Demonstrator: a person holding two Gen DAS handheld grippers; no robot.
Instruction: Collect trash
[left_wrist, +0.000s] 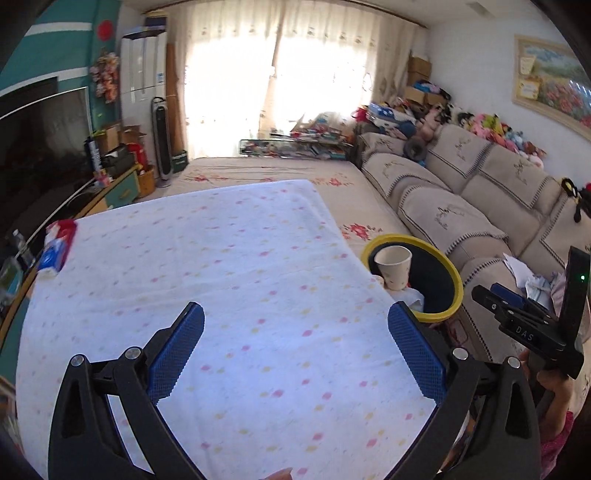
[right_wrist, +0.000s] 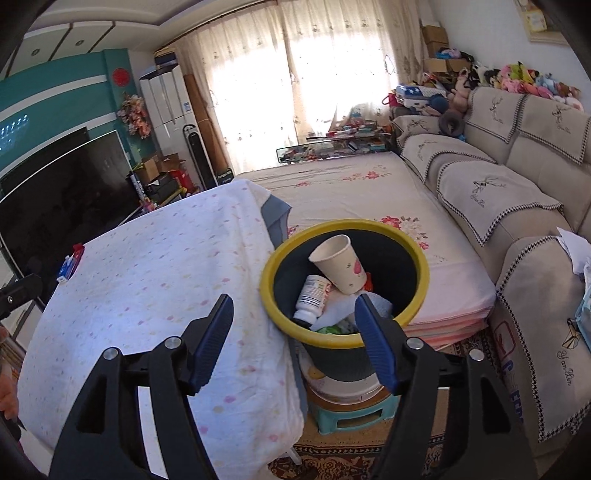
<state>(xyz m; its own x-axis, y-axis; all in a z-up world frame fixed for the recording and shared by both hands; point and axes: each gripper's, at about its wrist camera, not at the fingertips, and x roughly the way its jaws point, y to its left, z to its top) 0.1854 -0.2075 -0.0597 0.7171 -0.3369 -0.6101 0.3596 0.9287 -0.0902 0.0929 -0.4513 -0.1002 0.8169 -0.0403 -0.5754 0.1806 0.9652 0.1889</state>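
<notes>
Both of my grippers are empty. My left gripper (left_wrist: 295, 332) has its jaws spread as wide as they go, with nothing between them but the dotted white cloth (left_wrist: 221, 277) on the worktop below. My right gripper (right_wrist: 293, 321) has its jaws partly open and holds nothing; its right fingertip (right_wrist: 365, 314) sits in front of the near rim of the yellow-rimmed bin (right_wrist: 343, 339). That bin stands just beside the worktop's right edge, on a white tub (right_wrist: 340, 387) set on a green stool (right_wrist: 351, 417). Inside it I see a paper cup (right_wrist: 340, 264) tilted on its side, a white bottle (right_wrist: 312, 295) and crumpled paper (right_wrist: 340, 306). A red and blue packet (left_wrist: 57, 245) lies at the worktop's far left edge. From the left view, the paper cup (left_wrist: 394, 266) shows above the bin's rim (left_wrist: 436, 315).
</notes>
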